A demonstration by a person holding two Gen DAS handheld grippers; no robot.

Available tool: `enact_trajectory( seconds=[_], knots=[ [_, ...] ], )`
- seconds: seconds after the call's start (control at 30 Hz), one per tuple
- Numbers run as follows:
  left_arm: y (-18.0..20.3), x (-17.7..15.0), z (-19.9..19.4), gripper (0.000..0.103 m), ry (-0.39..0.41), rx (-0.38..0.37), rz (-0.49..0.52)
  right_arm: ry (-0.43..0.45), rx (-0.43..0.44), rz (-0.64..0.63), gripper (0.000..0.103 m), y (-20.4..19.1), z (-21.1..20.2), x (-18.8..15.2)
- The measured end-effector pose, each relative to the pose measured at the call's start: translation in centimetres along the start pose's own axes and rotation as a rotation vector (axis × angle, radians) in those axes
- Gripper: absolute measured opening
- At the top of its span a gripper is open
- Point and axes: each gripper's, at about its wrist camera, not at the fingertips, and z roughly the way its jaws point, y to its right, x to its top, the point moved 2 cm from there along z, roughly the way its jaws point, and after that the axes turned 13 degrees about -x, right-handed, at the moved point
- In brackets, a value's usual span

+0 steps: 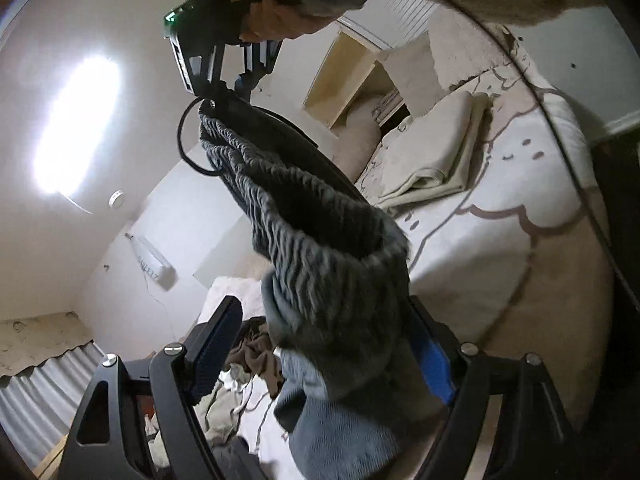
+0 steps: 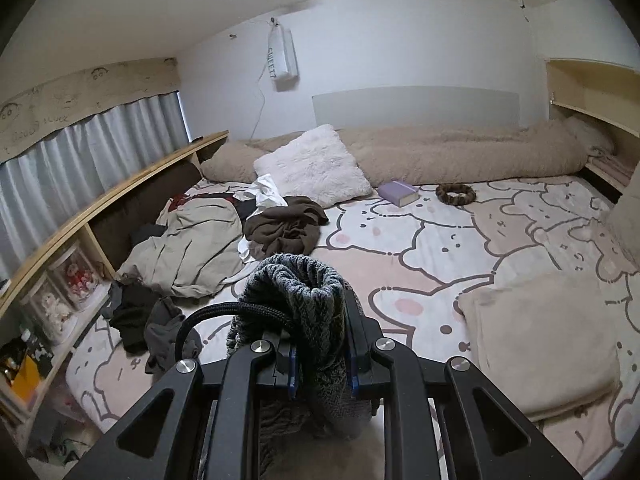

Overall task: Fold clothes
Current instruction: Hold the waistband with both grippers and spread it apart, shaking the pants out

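Grey ribbed knit garment (image 2: 304, 292) with a black drawcord (image 2: 224, 312). Bed sheet (image 2: 440, 248) white and pale pink, printed with cartoon animals outlined in brown-grey. Folded cloth (image 2: 540, 344) plain beige; crumpled cloth (image 2: 192, 240) beige; heap (image 2: 286, 226) dark brown. Cushion (image 2: 316, 166) white and fluffy. Book (image 2: 398, 193) lilac. Curtain (image 2: 80, 160) grey. Gripper pads (image 1: 434, 364) blue on black frames.

Grey ribbed-waist garment (image 1: 320, 248) hanging bunched in mid-air, unfolded clothes (image 2: 192, 240) heaped on bed
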Motion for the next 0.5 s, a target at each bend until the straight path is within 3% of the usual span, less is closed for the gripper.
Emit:
enact_trajectory(
  seconds=[0.1,0.13,0.23,0.33,0.5],
  knots=[
    [0.1,0.4,0.9,0.078,0.008,-0.036,0.022,0.003,0.003,0.013,0.018,0.4,0.0,0.0],
    [0.3,0.5,1.1,0.061,0.01,-0.057,0.025,0.003,0.003,0.019,0.018,0.6,0.0,-0.1],
    [-0.1,0.7,0.9,0.031,0.002,-0.102,-0.011,-0.005,0.004,0.038,0.018,1.3,0.2,-0.1],
    [-2.8,0.6,0.5,0.024,-0.018,-0.109,-0.146,0.003,-0.009,0.052,0.018,1.9,-0.1,-0.2],
    [-12.7,0.2,-1.2,0.021,-0.007,0.025,-0.488,0.089,-0.015,0.119,0.018,3.4,-2.7,1.0]
  ],
)
